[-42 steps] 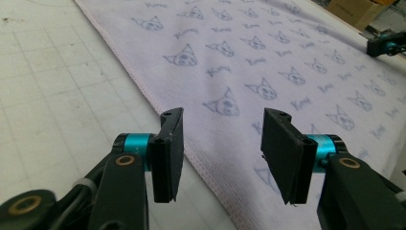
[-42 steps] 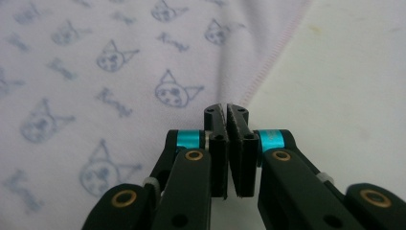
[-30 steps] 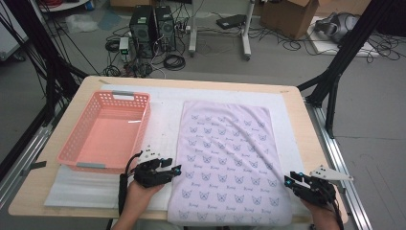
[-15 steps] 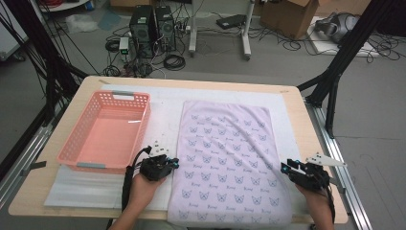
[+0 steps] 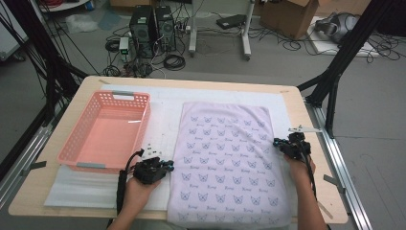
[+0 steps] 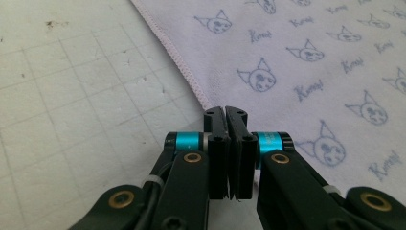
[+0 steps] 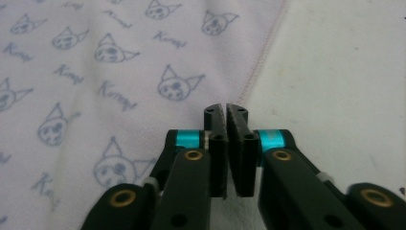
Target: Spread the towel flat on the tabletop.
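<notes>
Got both grippers closed right at the side hems of the cat-print towel (image 5: 230, 167) lying flat beside the pink basket (image 5: 107, 132) (can't tell if my left gripper (image 6: 225, 112) or right gripper (image 7: 225, 110) actually caught fabric), so I'd lift slowly and evenly.

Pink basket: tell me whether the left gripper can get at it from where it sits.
Probably yes. The left gripper sits shut at the cloth's left edge, just off the pink basket's near right corner, with bare white mat between them and nothing in the way.
</notes>
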A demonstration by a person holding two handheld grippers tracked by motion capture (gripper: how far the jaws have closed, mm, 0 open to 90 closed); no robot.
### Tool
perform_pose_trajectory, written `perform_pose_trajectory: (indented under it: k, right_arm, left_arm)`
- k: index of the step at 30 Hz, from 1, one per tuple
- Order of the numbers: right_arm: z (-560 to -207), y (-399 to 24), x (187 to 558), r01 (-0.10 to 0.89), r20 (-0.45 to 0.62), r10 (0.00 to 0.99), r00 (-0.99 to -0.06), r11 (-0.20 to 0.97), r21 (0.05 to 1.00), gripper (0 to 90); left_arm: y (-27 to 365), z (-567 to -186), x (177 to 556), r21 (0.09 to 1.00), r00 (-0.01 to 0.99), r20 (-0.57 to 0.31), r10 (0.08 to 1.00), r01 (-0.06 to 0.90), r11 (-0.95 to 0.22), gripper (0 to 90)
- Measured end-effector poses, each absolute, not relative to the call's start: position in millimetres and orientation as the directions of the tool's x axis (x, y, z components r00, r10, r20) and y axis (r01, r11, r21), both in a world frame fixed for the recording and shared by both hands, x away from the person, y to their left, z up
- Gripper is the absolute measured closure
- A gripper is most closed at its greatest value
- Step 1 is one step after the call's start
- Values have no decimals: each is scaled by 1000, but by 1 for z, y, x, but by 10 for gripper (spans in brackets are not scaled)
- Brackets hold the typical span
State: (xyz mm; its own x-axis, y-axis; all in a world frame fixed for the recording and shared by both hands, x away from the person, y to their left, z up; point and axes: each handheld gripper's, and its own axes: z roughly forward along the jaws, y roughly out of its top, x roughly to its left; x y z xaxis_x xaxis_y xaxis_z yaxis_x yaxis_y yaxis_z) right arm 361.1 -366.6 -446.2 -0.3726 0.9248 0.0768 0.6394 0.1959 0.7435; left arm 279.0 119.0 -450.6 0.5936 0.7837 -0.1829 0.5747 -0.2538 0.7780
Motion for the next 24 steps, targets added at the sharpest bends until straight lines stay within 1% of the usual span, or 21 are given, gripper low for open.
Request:
perform_pose_trajectory:
  k: [2,4,5,6,7,8,10,12,13,15,17,21,24]
  right_arm:
    - [-444,-367,362,636,9,944,-329,215,741,886]
    - [-445,-369,362,643,36,949,-314,185,743,879]
    - [-445,-369,361,641,29,948,-318,193,743,843]
    - [-445,-369,361,636,14,948,-318,203,745,728]
    - [-444,-369,359,637,17,951,-310,194,746,663]
    - [-443,-371,357,633,26,951,-307,184,752,648]
    - [-440,-375,350,607,42,948,-314,166,777,608]
    - [-438,-378,341,586,48,942,-331,165,793,568]
    - [-437,-379,336,580,59,938,-342,161,799,552]
    - [-435,-383,326,551,77,920,-384,161,819,508]
    - [-434,-385,313,527,119,892,-436,146,837,469]
    - [-434,-385,292,489,120,859,-498,164,857,402]
    - [-434,-383,279,464,117,841,-529,171,869,326]
  left_arm:
    - [119,-451,279,779,594,-182,783,573,-254,872]
    - [119,-451,279,780,594,-185,783,574,-251,872]
    - [119,-451,279,780,594,-185,783,574,-251,872]
    - [119,-451,279,780,594,-186,783,574,-250,870]
    - [119,-451,279,780,593,-190,782,575,-246,859]
    - [118,-451,280,784,595,-200,778,574,-237,820]
    - [117,-451,281,791,605,-211,768,567,-229,700]
    - [113,-449,283,807,624,-232,746,551,-211,605]
    - [111,-447,284,818,636,-232,736,537,-207,572]
    - [109,-443,288,843,654,-239,718,506,-180,505]
    - [108,-439,293,870,673,-233,702,467,-158,424]
    - [107,-434,303,899,697,-221,682,416,-134,322]
    - [106,-430,308,921,718,-210,663,373,-113,247]
